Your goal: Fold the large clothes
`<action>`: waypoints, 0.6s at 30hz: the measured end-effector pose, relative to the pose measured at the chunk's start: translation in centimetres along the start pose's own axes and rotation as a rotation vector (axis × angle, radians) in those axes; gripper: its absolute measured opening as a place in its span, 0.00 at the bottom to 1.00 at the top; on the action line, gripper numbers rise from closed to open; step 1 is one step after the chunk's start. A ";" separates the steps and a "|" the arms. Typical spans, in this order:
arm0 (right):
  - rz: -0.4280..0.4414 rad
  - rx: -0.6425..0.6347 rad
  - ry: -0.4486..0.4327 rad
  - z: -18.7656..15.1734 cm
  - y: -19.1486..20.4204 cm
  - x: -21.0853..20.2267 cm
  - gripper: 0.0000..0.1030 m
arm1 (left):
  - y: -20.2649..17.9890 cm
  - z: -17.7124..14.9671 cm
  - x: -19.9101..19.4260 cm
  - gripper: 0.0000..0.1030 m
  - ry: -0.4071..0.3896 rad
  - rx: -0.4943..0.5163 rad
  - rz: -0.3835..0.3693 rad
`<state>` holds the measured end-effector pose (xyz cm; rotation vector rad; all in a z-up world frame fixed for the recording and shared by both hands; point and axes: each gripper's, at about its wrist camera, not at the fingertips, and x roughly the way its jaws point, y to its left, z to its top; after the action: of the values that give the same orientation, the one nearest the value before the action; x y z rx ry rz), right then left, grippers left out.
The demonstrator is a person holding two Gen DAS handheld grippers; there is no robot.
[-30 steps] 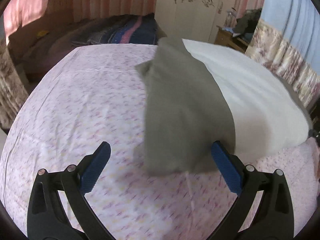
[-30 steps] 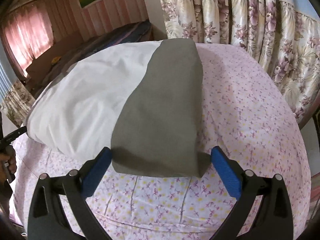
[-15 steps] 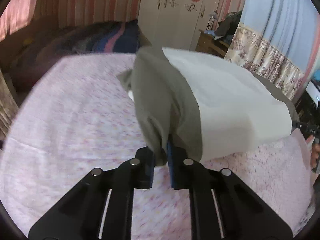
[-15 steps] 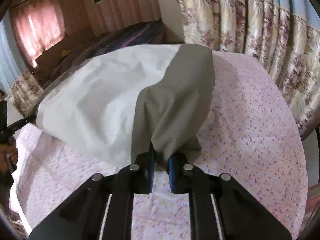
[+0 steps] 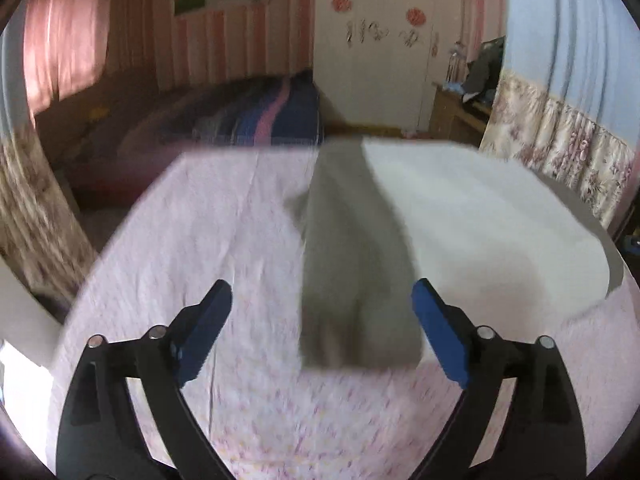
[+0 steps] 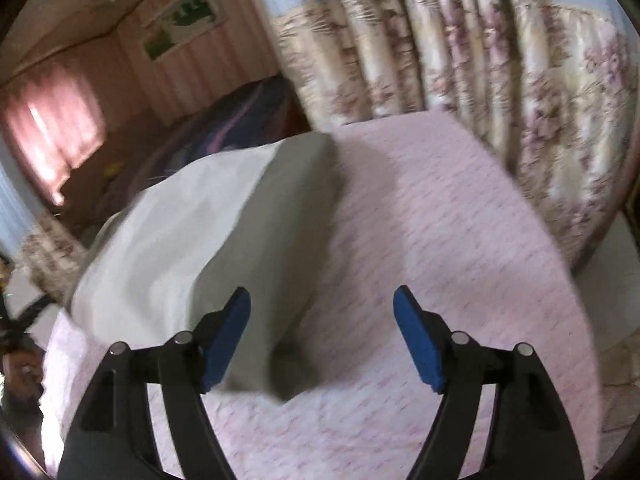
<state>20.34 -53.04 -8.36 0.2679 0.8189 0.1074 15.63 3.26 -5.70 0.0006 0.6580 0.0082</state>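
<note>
- Garment (image 5: 360, 280): grey-and-white, laid on the pink bedsheet (image 5: 200, 240).
- Left gripper (image 5: 322, 332): jaws just opened, nothing clamped.
- Right gripper (image 6: 322, 340): jaws just opened, grey edge released.
- Risk: the loosely dropped fold may be left crooked or bunched.

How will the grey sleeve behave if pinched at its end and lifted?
Likely floppy: the grey sleeve lies limp and creased on the bedsheet. Probably light, thin cloth. It may drag the white body it joins.

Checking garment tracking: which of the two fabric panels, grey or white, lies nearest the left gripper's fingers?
The grey panel: its near edge lies between the open, just-released left gripper fingers, while the white panel spreads off to the right.
</note>
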 end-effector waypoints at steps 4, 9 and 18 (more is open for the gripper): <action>-0.020 -0.053 0.075 2.4 2.0 3.9 0.72 | -4.3 3.9 1.7 0.97 0.005 0.059 -0.027; -0.019 -0.100 0.188 3.6 4.4 9.4 0.74 | -10.6 6.1 8.4 0.97 0.111 0.043 -0.104; 0.021 -0.181 0.311 2.9 7.3 13.9 0.84 | -15.6 5.7 14.5 0.97 0.199 0.049 -0.148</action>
<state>31.97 -43.90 -14.24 0.0890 1.1078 0.2465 30.67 -12.23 -10.12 -0.0021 0.8554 -0.1526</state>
